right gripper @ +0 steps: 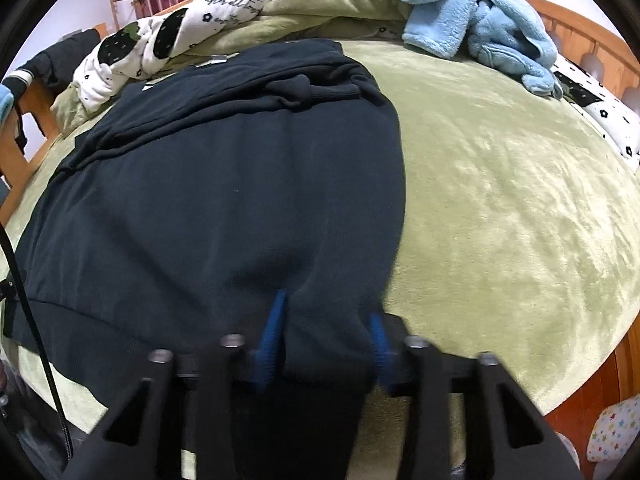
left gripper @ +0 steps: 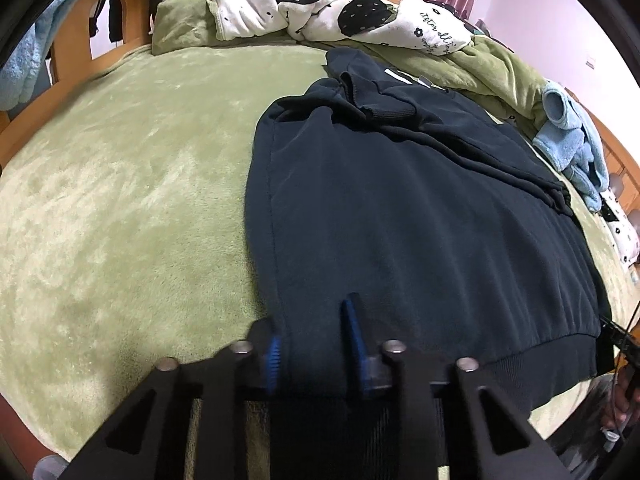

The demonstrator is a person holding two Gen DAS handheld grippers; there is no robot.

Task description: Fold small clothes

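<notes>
A dark navy sweatshirt lies spread on the green plush bed cover, sleeves folded in over its back; it also shows in the right wrist view. My left gripper is at the sweatshirt's near left hem corner, its blue-padded jaws apart with the hem fabric between them. My right gripper is at the near right hem corner, jaws apart with fabric bunched between them. Neither pair of jaws looks pressed together on the cloth.
Green bed cover stretches to the left and also to the right in the right wrist view. White strawberry-print garment and light blue fleece garment lie at the far side. Wooden bed frame borders the bed.
</notes>
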